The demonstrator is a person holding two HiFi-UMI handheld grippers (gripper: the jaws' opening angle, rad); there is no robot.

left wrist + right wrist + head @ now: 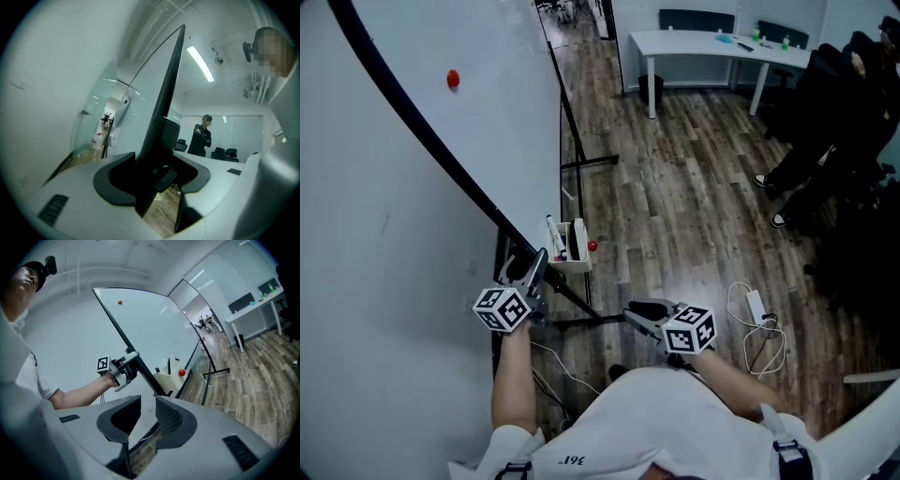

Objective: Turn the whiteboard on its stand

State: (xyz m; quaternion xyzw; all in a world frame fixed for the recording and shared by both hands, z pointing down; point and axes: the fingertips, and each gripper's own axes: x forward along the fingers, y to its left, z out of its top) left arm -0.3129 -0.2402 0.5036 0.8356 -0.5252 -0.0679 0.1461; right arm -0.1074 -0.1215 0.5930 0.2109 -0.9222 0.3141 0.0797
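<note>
A: Left gripper (157, 174)?
B: Clamped on the whiteboard (403, 206), on its black frame (169, 79). The edge runs straight up between the jaws. The board fills everything to that gripper's left, tilted on its stand (591, 162).

A: Right gripper (146, 414)?
B: Jaws spread, pinching nothing. It hangs just right of the left one, and the frame's lower end sits just past its tips.

A: The step?
B: Looks like the start of the swing, with one grip set. To do it well, I'd bring the right one onto the frame too. Keep both square to the edge so it can't slip out, then turn slowly.

A: Anything close?
B: A pen holder (575, 251) hangs on the frame just ahead of the left gripper, markers upright, with a red magnet (592, 246) on its side. It could spill on a fast turn. There's a second red dot (453, 79) high up the board.

A: Obstacles?
B: A power strip (757, 305) and its cable lie on the floor right of the right gripper. A desk (703, 42) is far ahead. Someone's legs (811, 150) are far right, well apart.
</note>
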